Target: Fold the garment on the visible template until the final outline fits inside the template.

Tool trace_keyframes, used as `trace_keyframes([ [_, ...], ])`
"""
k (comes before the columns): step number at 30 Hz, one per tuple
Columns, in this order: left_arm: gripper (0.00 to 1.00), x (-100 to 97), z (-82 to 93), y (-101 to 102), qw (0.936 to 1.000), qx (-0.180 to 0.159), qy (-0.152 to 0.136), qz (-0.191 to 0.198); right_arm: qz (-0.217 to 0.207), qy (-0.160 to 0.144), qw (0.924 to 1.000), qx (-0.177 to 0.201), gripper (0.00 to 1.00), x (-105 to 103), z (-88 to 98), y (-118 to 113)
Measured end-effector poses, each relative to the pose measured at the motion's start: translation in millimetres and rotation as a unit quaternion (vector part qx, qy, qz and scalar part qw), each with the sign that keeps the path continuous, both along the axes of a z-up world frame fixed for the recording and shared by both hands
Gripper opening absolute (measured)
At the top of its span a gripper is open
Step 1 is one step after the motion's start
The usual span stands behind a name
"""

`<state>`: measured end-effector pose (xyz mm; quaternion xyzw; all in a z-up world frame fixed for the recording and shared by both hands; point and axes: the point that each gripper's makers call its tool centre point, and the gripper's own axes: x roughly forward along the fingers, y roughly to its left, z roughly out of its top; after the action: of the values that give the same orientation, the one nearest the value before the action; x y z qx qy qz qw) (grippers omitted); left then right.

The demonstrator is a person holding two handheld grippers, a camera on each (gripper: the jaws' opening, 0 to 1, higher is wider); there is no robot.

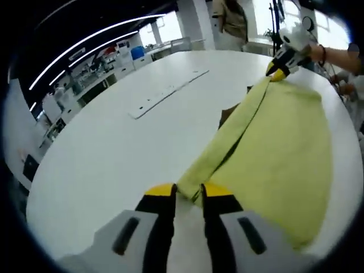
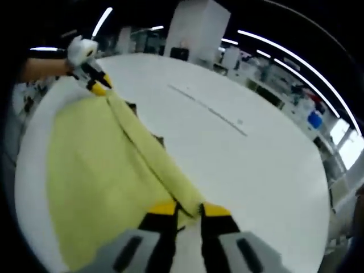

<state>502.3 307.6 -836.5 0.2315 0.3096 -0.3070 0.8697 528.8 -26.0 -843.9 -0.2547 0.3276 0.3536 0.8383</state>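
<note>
Pinching a bunched edge of the yellow garment [image 1: 278, 153], the left gripper [image 1: 189, 192] has its yellow-tipped black jaws closed on the cloth, a fold of it squeezed up between the tips at the bottom of the left gripper view. From there the fabric runs away as a long rolled ridge toward the upper right, where the right gripper [image 1: 278, 71] clamps the far end of the same ridge — a person's hand [image 1: 318, 52] behind it.

Seen from the other end, in the right gripper view, the right gripper's own jaws [image 2: 187, 209] are likewise shut on the garment [image 2: 91, 170], gripping the near end of the raised fold, and the left gripper [image 2: 98, 85] holds the far end at the upper left. The fold is stretched in a fairly straight line between the two tools, lifted a little above the rest of the cloth.

The garment's broad flat part lies spread on the white table [image 1: 114, 148], to one side of the ridge. A small brown patch [image 1: 228, 112] shows just beside the ridge (whether it is the template I cannot tell). Farther off on the table lies a long pale strip [image 1: 168, 91], well apart from the garment — and beyond the table edge stand shelves and benches under bright ceiling lights.
</note>
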Motion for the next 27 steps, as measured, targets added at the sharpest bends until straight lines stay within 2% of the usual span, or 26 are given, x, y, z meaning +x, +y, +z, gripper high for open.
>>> trace_keyframes([
  [2, 0.13, -1.2, -0.1, -1.0, 0.9996, 0.015, -0.001, -0.023, -0.001, 0.001, 1.0000, 0.002, 0.07, -0.1, 0.2, 2.2],
  [4, 0.09, -4.6, -1.2, -3.9, 0.9979, 0.036, 0.001, -0.053, 0.000, 0.002, 1.0000, 0.002, 0.00, 0.0, -1.9, 4.2],
  [6, 0.03, -7.2, -3.2, -5.4, 0.9959, 0.052, 0.008, -0.073, -0.001, 0.003, 1.0000, 0.005, 0.00, -1.1, -2.2, 7.5],
  [9, 0.01, -5.3, -3.8, -5.1, 0.9952, 0.062, 0.010, -0.076, -0.005, 0.003, 1.0000, 0.006, 0.00, -0.6, -1.2, 6.5],
  [14, 0.00, -5.5, -3.6, -3.5, 0.9969, 0.051, 0.020, -0.057, -0.015, 0.007, 0.9997, 0.019, 0.00, -0.5, -0.9, 5.5],
  [18, 0.00, -2.7, -0.2, 0.2, 0.9963, 0.069, 0.010, -0.050, -0.016, 0.001, 0.9998, 0.012, 0.00, -0.5, 0.6, 4.7],
  [21, 0.00, -0.2, 12.0, 0.0, 0.9967, 0.066, -0.012, -0.046, -0.018, -0.012, 0.9997, 0.015, 0.00, 0.1, 10.0, 4.4],
  [23, 0.00, 7.8, 20.8, 1.9, 0.9976, 0.051, -0.028, -0.036, -0.022, -0.022, 0.9992, 0.024, 0.00, 4.3, 19.2, 3.9],
  [27, 0.00, 20.8, 36.3, 1.7, 0.9979, 0.033, -0.055, -0.006, -0.042, -0.040, 0.9968, 0.056, 0.00, 16.1, 31.9, 3.8],
])
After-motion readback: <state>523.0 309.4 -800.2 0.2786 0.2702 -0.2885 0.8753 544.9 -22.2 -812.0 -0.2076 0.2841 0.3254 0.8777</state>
